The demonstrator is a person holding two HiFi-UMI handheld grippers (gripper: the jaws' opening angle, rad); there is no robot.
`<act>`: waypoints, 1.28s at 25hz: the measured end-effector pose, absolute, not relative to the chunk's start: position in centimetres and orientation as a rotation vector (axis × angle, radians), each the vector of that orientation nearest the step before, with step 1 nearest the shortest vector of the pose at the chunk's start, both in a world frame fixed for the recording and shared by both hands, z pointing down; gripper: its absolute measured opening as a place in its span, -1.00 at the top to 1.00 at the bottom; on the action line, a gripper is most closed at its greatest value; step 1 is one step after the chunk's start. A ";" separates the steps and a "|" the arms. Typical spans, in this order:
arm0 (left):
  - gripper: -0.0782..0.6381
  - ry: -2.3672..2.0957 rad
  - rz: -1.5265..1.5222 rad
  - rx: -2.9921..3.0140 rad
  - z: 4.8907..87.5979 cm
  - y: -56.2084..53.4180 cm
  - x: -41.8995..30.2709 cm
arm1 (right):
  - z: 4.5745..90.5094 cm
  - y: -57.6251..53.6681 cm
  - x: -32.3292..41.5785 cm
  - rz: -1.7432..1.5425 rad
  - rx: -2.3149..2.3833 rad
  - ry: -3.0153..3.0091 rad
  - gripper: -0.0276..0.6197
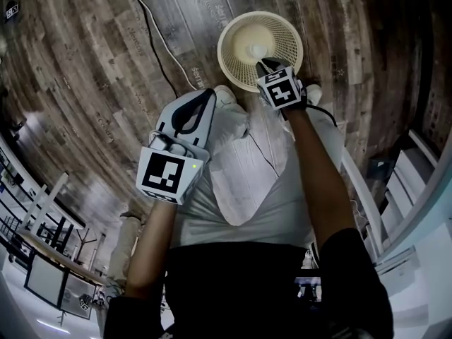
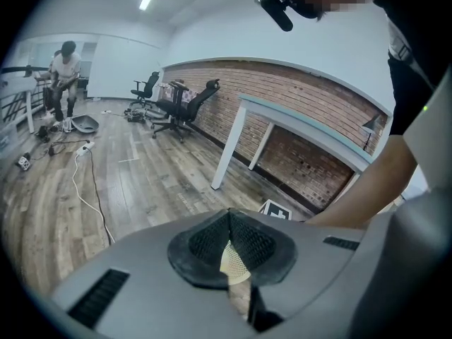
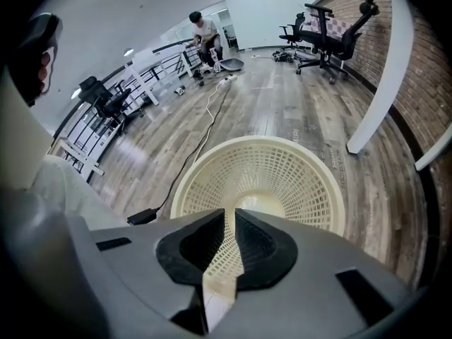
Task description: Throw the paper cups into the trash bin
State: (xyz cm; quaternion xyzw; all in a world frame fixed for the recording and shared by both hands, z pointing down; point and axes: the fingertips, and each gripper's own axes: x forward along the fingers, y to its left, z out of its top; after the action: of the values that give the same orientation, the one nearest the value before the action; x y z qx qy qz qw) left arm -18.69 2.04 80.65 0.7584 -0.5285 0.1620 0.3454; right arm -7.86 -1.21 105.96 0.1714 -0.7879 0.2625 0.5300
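Right gripper [image 1: 265, 64], jaws narrowly apart and empty, is hovering over the upright bin [image 1: 234, 28] at twelve o'clock; left gripper [image 1: 209, 94] jaws are touching.

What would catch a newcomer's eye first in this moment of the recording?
The cream lattice trash bin on the wooden floor, top centre of the head view, with the right gripper poised directly over its mouth, jaws a narrow slit apart. Closer in, the left gripper points down over the person's white trousers, jaws together.
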 end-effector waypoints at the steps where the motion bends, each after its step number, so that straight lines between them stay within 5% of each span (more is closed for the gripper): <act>1: 0.76 -1.376 0.419 1.968 80.5 2.0 -18.7 | 105.8 -1.3 -7.8 0.627 0.407 -1.880 0.84; 15: 0.76 -1.392 0.406 1.960 74.9 1.9 -16.7 | 98.3 -0.9 -5.9 0.580 0.381 -1.905 0.84; 32: 0.76 -1.434 0.401 1.948 62.2 2.3 -14.7 | 78.4 -1.8 -6.1 0.497 0.345 -2.066 0.90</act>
State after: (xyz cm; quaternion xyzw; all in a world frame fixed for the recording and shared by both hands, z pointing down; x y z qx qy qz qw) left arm -14.74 2.29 62.22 0.7476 -0.5505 0.1540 0.3381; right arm -6.12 -1.84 78.37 0.1410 -0.8449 0.2032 0.4743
